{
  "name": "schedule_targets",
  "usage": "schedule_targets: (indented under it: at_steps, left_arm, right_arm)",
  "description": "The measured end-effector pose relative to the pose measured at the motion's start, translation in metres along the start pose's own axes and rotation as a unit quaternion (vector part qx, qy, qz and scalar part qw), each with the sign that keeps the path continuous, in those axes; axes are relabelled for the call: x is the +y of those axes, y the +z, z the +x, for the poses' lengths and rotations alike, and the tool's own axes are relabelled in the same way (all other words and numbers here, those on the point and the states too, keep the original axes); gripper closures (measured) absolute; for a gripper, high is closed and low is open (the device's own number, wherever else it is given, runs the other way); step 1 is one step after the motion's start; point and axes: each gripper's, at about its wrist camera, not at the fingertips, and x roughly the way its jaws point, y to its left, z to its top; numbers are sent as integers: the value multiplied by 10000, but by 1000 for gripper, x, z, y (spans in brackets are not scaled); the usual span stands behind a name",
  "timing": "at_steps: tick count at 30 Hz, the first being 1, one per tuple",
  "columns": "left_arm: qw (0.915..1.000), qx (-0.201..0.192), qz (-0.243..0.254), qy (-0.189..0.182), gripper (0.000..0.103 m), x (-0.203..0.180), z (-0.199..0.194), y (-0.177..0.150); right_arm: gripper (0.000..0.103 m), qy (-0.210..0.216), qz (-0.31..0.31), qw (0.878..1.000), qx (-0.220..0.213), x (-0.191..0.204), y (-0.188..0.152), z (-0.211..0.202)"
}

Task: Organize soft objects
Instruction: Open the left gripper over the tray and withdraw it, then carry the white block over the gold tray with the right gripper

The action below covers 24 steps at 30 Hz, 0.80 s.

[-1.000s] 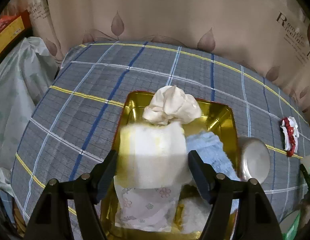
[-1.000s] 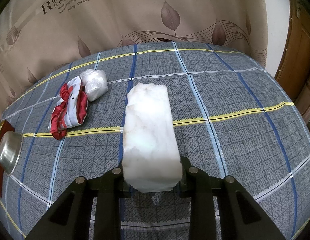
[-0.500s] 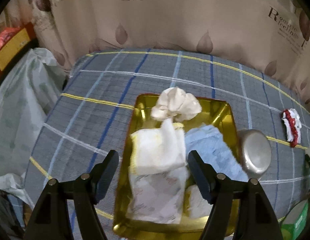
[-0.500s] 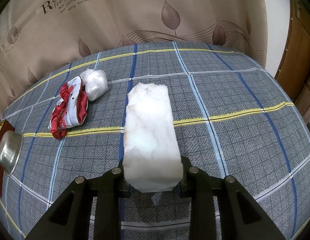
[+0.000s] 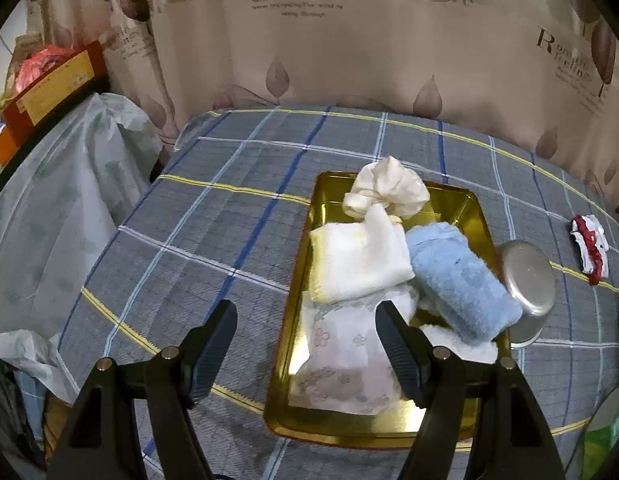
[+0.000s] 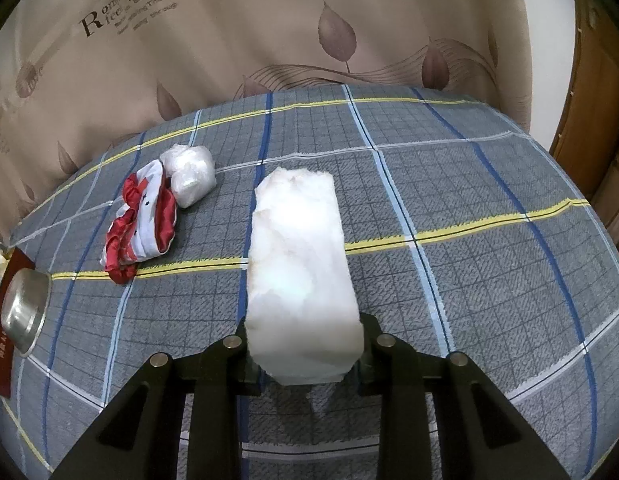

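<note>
Tray (image 5: 297, 320), gold, 4 cloths in. L jaws spread, empty. R jaws pinching white foam block (image 6: 299, 272) above tabletop; red-white rag (image 6: 143, 220) at 10 o'clock. Risk: soft block slips if squeeze weak.

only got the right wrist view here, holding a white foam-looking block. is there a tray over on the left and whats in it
Observer: Yes, a shiny gold rectangular metal tray, holding a folded white cloth with yellow edging and a rolled light blue towel.
Operator: anything else in there
Observer: A crumpled cream cloth at the far end, and a thin white floral-printed sheet at the near end.
Operator: is the left gripper holding anything
Observer: No, the left gripper is open with nothing between its fingers, above the tray's near left edge.
</note>
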Motion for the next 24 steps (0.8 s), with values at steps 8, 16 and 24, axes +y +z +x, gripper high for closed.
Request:
schedule_targets:
  at_steps: [8, 16, 24]
  left_arm:
    - [9994, 51, -326, -91, 29, 19, 0, -19]
    - [9994, -87, -318, -42, 29, 26, -10, -29]
    - [9992, -51, -393, 75, 29, 35, -9, -38]
  right_arm:
    - [77, -267, -313, 9991, 101, 5, 9, -8]
    - [77, -190, -456, 9987, 125, 20, 22, -28]
    - [77, -131, -963, 9952, 124, 67, 32, -53]
